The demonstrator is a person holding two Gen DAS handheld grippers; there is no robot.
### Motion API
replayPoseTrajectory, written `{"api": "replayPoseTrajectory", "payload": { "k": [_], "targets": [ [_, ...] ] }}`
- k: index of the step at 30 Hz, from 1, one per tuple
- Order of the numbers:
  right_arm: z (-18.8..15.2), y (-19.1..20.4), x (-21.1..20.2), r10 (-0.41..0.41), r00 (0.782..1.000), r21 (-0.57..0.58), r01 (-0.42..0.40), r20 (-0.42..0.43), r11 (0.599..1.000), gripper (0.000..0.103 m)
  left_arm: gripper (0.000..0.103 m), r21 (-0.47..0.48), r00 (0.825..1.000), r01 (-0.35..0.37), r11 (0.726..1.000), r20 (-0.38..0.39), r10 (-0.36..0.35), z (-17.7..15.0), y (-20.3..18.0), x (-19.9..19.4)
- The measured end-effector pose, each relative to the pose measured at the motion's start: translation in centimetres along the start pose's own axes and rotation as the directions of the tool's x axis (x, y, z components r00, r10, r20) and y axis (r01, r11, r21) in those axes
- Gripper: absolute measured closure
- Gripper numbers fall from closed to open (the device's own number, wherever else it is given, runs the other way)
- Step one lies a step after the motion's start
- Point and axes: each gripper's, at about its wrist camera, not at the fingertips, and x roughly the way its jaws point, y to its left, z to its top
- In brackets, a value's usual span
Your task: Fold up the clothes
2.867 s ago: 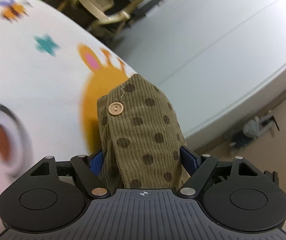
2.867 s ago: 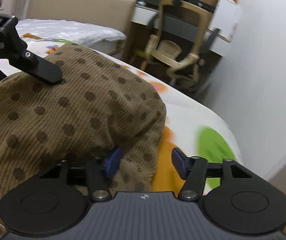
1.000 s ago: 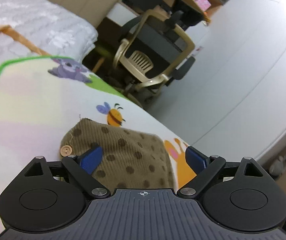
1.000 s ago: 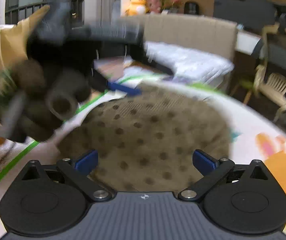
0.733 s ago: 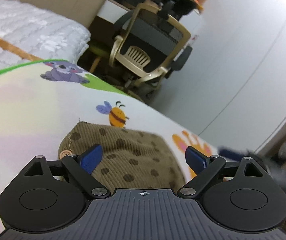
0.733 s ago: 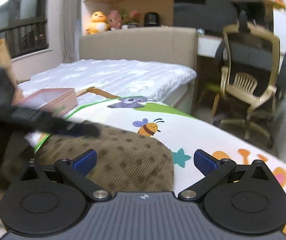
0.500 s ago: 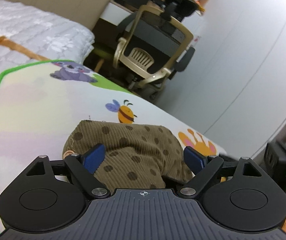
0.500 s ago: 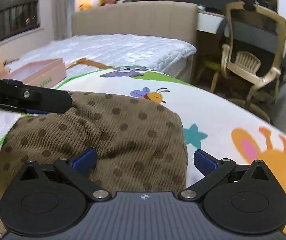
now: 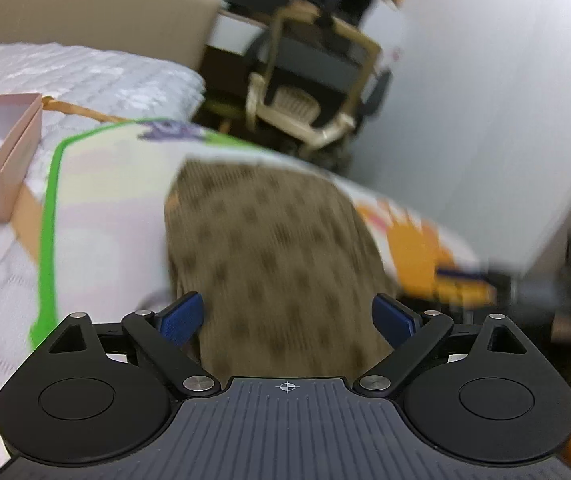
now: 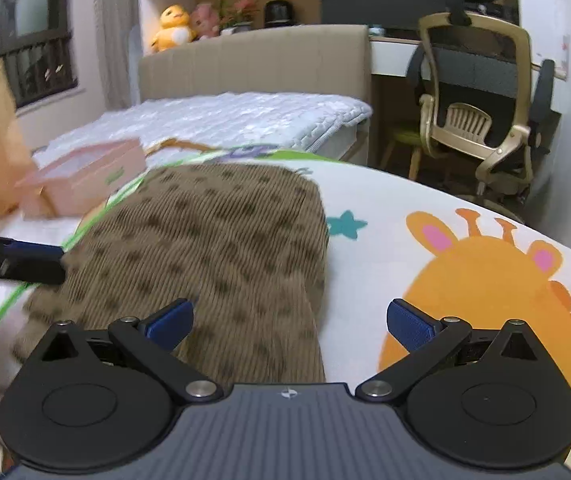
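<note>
- Bed with white quilt fills the background; a desk chair stands beyond its foot.
- Mat with cartoon animals and a green border covers the near surface.
- Garment, brown dotted corduroy, lies on the mat in a compact, rounded bundle, apparently already folded over.
- Pink box sits just beside the mat's far left edge.
- Right gripper has its jaws spread wide, holding nothing, low over the garment's near right edge.
- Left gripper is likewise wide and empty, straddling the garment's near end; this view is blurred.
- Likely step: smoothing or squaring the fold. Pinch only the top edge, keep both sides level, press flat without dragging the mat.
</note>
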Motion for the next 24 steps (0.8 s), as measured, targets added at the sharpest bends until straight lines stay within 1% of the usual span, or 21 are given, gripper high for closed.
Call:
{"api": "replayPoseTrajectory", "payload": {
  "k": [2,3,4,5,6,8,11,13,16,18,19,20,22,24],
  "targets": [
    [-0.4,0.8,0.1,-0.008,0.999,-0.063,0.004,-0.054,0.998,0.000,0.008,0.063,0.998,-0.029,0.998,-0.046,0.032,-1.3,-0.6,-0.5],
    [-0.7,1.4,0.3,-0.028,0.997,-0.096,0.021,-0.076,0.995,0.000,0.008,0.087,0.995,-0.074,0.994,-0.062,0.079,-1.7,-0.6,-0.4],
    [-1.0,1.7,0.4,-0.037,0.996,-0.110,0.028,-0.085,0.994,0.000,0.008,0.099,0.987,-0.135,0.986,-0.072,0.142,-1.9,-0.5,-0.3],
    [-1.3,2.1,0.5,-0.045,0.995,-0.122,0.033,-0.094,0.992,0.000,0.008,0.094,0.979,-0.181,0.979,-0.073,0.188,-1.9,-0.3,-0.3],
    [-1.5,2.1,0.4,-0.038,0.994,-0.111,0.027,-0.101,0.993,0.000,0.008,0.074,0.975,-0.208,0.975,-0.068,0.214,-1.9,0.1,-0.4],
    [-1.9,2.0,0.0,-0.028,0.994,-0.091,0.018,-0.104,0.996,0.000,0.008,0.016,0.973,-0.226,0.974,-0.052,0.227,-2.0,0.6,-1.3],
    [-2.6,1.7,-1.2,-0.025,0.997,-0.066,0.021,-0.069,0.998,0.000,0.006,-0.007,0.972,-0.236,0.972,-0.012,0.236,-2.8,-0.5,-3.2],
    [-3.2,1.4,-2.8,-0.015,0.999,-0.031,0.014,-0.032,0.999,0.000,0.004,-0.012,0.972,-0.233,0.972,0.017,0.233,-3.9,-2.1,-4.5],
    [-4.4,0.8,-5.8,0.025,1.000,0.020,-0.025,0.001,0.999,0.000,0.001,-0.017,0.972,-0.226,0.974,0.062,0.227,-5.7,-5.1,-6.5],
    [-5.8,0.9,-8.1,0.024,1.000,0.015,-0.024,0.017,1.000,0.000,0.000,-0.016,0.970,-0.225,0.974,0.095,0.226,-6.9,-7.1,-7.9],
    [-6.4,0.9,-9.2,0.021,1.000,0.012,-0.022,0.023,1.000,0.000,0.000,-0.003,0.964,-0.236,0.972,0.123,0.234,-7.8,-8.3,-8.5],
    [-7.3,1.0,-10.1,-0.003,1.000,0.004,0.003,0.022,1.000,0.000,0.000,0.011,0.959,-0.246,0.969,0.148,0.242,-8.6,-9.5,-9.0],
    [-9.0,1.2,-11.8,-0.051,0.998,-0.011,0.052,0.021,0.999,0.000,0.000,0.032,0.954,-0.253,0.967,0.176,0.244,-9.9,-11.4,-9.7],
    [-10.5,0.8,-13.3,-0.069,0.997,-0.004,0.069,0.021,0.998,0.000,0.000,0.042,0.949,-0.257,0.965,0.200,0.244,-10.9,-12.9,-10.0]
  ]
}}
